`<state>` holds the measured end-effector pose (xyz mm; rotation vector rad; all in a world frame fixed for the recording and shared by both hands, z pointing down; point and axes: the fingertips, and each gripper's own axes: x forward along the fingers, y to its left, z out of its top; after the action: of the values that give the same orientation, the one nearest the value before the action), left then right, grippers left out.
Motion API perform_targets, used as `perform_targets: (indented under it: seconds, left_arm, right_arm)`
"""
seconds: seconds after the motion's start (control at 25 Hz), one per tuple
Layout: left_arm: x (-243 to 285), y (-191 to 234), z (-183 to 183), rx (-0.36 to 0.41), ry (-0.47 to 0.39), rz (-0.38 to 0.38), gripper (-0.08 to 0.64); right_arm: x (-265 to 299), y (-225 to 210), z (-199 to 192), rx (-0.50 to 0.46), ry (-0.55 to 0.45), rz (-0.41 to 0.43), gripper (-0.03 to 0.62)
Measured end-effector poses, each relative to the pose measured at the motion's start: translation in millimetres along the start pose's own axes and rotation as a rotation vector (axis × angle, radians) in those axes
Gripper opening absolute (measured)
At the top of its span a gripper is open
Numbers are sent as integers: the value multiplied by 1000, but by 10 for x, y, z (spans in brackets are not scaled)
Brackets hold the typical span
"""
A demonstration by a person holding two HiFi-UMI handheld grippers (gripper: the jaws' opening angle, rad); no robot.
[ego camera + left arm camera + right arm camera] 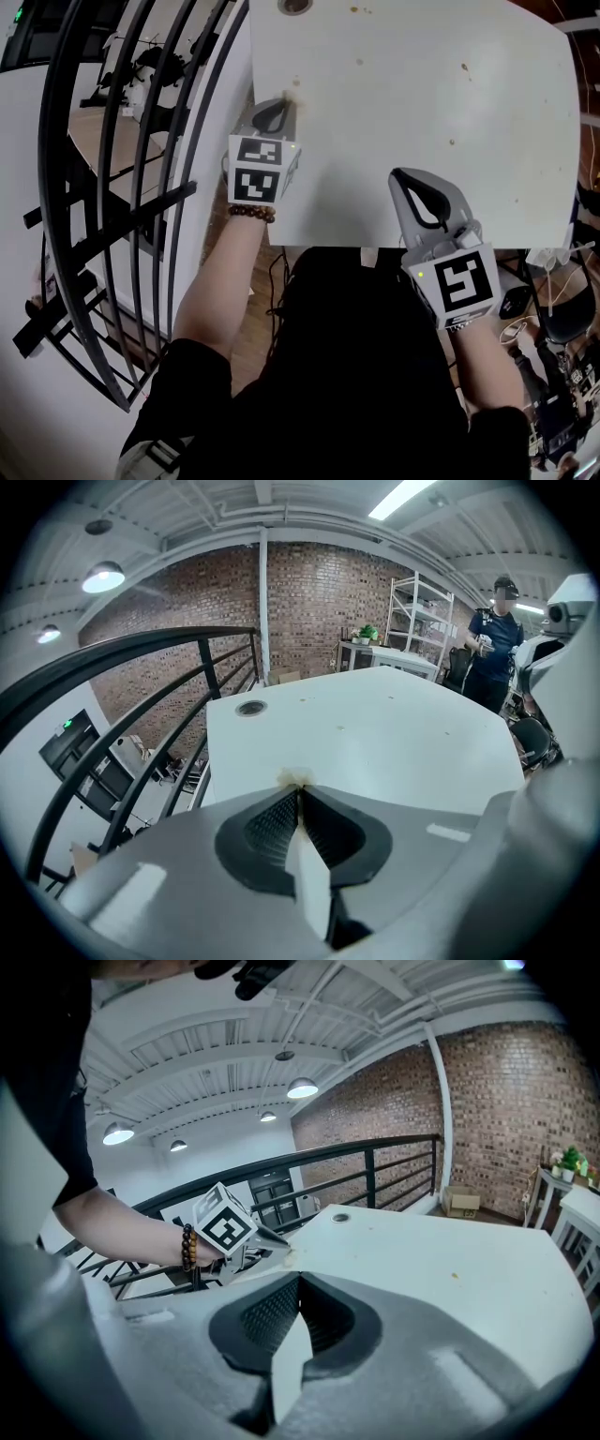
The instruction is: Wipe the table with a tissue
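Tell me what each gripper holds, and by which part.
The left gripper pinches a stained tissue wad in its jaw tips, a bit poking out ahead. The right gripper is shut, holding nothing.

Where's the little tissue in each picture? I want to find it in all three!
Head view: upper left of middle, the tissue pokes from the left tool near the table edge.
Left gripper view: centre, the tissue is pinched at the tool's tip.
Right gripper view: left of centre, the tissue is a tiny scrap.
Shared landmark: the round hole in the table, beyond the tissue.
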<state>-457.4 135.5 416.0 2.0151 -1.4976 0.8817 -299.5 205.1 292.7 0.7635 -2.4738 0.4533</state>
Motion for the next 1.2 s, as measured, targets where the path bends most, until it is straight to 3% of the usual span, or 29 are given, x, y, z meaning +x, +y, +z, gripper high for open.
perform_targets:
  seconds: [0.48, 1.2]
  left_arm:
    - [276, 212, 98, 38, 26, 18, 34]
    - [577, 143, 265, 76, 58, -14, 34]
  right_arm:
    - [-5, -44, -61, 18, 10, -17, -9]
    - [-63, -222, -179, 62, 18, -47, -8]
